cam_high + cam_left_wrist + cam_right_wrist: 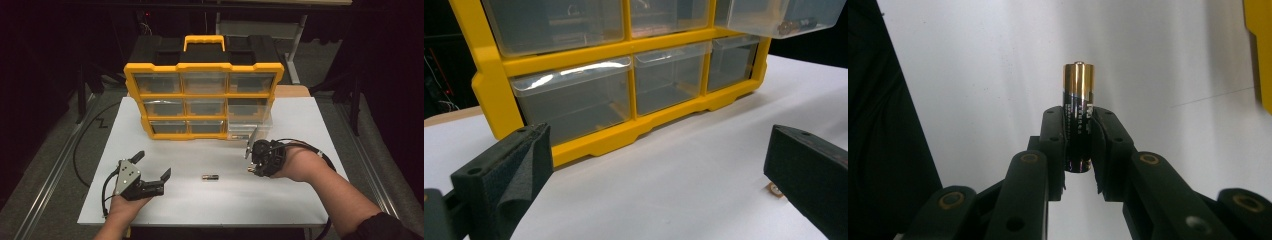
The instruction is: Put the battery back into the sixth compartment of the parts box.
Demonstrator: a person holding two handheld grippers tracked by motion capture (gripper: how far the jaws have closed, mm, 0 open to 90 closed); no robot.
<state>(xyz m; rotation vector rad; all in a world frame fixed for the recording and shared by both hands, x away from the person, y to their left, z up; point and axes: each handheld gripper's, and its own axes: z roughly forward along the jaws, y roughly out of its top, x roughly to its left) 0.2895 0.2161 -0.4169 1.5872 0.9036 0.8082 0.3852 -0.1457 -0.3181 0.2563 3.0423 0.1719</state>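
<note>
My right gripper (1078, 132) is shut on a black and gold battery (1078, 105), which stands up between its jaws over the white table. In the high view the right gripper (249, 161) hovers in front of a clear drawer (247, 131) pulled out of the yellow organizer's (203, 67) bottom right corner. A second battery (210, 177) lies flat on the table between the two hands. My left gripper (152, 165) rests open at the front left, jaws wide apart with nothing between them. It faces the organizer (489, 95), and the pulled drawer (779, 20) holds batteries.
The organizer has three rows of clear drawers and a yellow handle (203, 42) on top, standing at the back of the white table (300, 200). Cables trail from both grippers. Dark floor and metal rails surround the table.
</note>
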